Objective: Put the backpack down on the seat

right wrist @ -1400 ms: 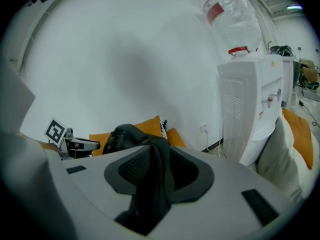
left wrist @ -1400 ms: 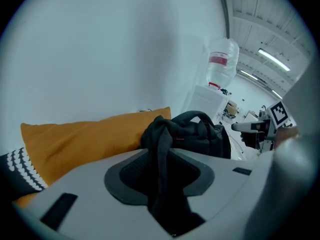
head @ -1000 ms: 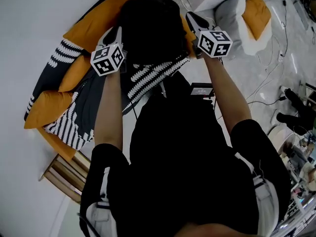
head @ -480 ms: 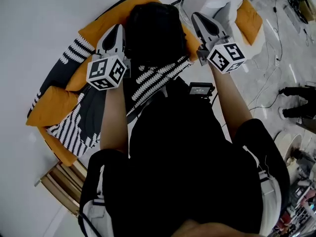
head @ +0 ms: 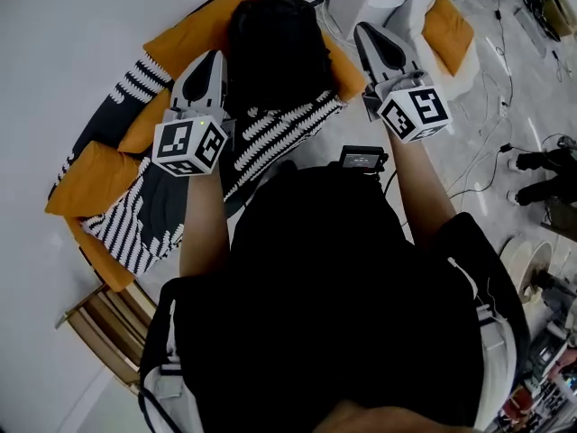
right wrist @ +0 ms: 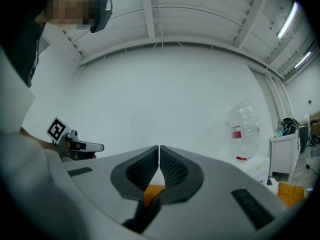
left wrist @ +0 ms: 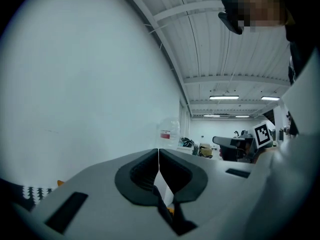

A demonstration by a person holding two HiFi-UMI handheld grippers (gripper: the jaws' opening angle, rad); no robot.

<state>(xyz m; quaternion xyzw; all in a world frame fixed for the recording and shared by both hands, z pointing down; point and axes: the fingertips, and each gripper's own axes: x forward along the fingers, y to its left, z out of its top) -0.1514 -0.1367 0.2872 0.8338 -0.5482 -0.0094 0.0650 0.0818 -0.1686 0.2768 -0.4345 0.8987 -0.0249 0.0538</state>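
The black backpack [head: 270,48] lies on the seat [head: 194,34], an orange-cushioned sofa draped with a black-and-white striped blanket [head: 279,133]. In the head view my left gripper [head: 213,59] is just left of the backpack and my right gripper [head: 368,32] just right of it, both apart from it. Seen from the left gripper view, the left gripper [left wrist: 158,156] is shut, its tips touching with nothing between them. The right gripper [right wrist: 159,153] is shut the same way, with only orange cushion showing behind its jaws.
A white armchair with an orange cushion [head: 446,21] stands at the upper right, cables [head: 505,106] trailing on the floor beside it. A wooden rack [head: 108,318] sits at the lower left. A water dispenser with its bottle [right wrist: 242,129] stands by the white wall.
Both grippers have drawn back from the backpack toward me and slightly apart. The backpack stays resting on the seat.
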